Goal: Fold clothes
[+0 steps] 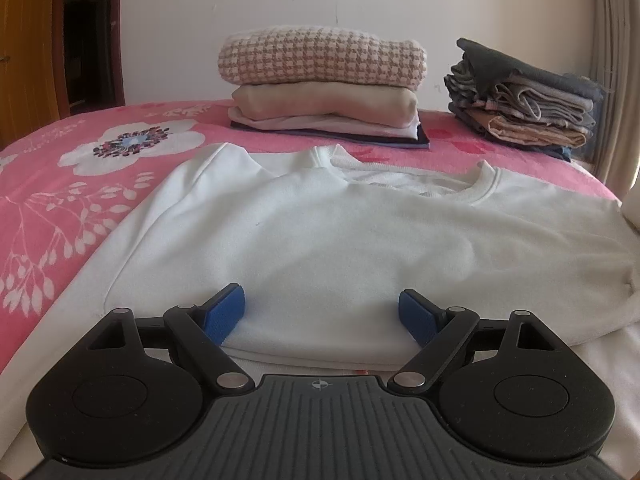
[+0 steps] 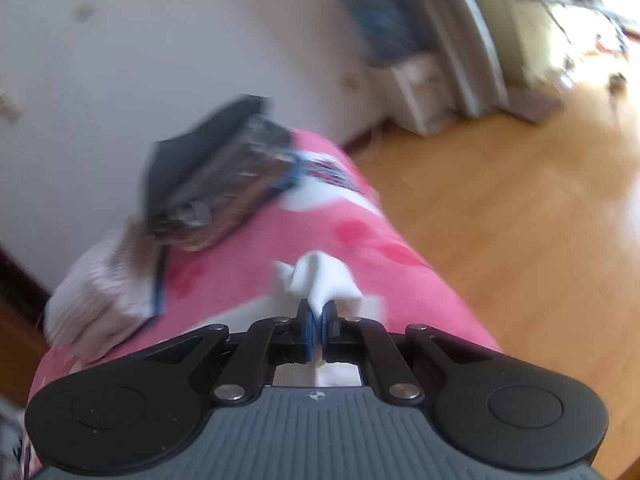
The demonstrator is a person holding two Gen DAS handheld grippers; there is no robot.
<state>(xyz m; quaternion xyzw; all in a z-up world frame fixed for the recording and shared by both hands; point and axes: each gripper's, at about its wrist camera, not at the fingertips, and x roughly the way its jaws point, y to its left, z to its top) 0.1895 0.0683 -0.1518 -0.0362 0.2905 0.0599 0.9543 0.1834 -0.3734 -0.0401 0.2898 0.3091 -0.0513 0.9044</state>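
The left gripper [image 1: 322,312] hangs with its jaws spread wide over the near hem of a white sweatshirt [image 1: 340,240], which lies flat on the pink bedspread [image 1: 60,184] ahead of it and looks only partly folded. Beyond the sweatshirt, two stacks of folded clothes [image 1: 324,92] suggest much of the pile is done. The right gripper [image 2: 317,330] is pressed together, pinching a bunch of white cloth [image 2: 320,280], probably a sleeve still to be laid across.
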